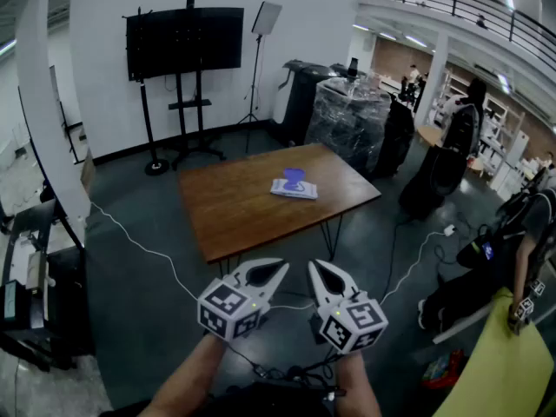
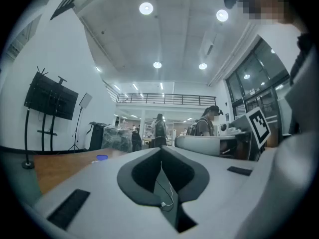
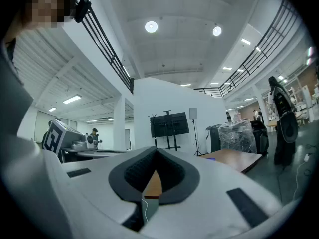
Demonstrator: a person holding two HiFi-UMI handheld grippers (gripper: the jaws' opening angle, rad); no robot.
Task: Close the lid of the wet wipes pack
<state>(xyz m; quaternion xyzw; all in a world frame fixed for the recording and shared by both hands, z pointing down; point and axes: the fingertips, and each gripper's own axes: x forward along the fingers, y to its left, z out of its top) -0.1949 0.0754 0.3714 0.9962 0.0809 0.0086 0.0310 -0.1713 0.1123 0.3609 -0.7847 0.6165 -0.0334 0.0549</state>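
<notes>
- Big open hall with a dark grey floor (image 1: 130, 302), and the wooden worktop (image 1: 234, 215) sits in the middle of it on thin metal legs, turned so one corner points off to the right.
- Behind the worktop's far edge there's a black screen (image 1: 184, 42) on a tall stand against the white wall. Off the far right corner stands a plastic-wrapped stack (image 1: 349, 115) of something I can't make out.
- The left tool (image 1: 276, 270) and the right tool (image 1: 318, 269) are held side by side over the floor, just short of the worktop's near edge, both pointing level at it. They're well apart from anything on it.
- Left tool up close (image 2: 161, 158): the jaws are together, tips meeting, with nothing pinched between them.
- Right tool (image 3: 155, 156) is the same deal: jaws closed on each other and empty, with a sliver of the wooden top showing through the gap lower down.
- The wet wipes pack (image 1: 294, 189) is the only thing on the worktop. It lies flat roughly mid-top, a touch toward the right edge and clear of every edge.
- Its purple lid (image 1: 294, 176) sticks up at the far end of the pack, so it looks flipped open.
- A thin white cable (image 1: 148, 248) snakes across the floor from the left and runs under the worktop's near edge.
</notes>
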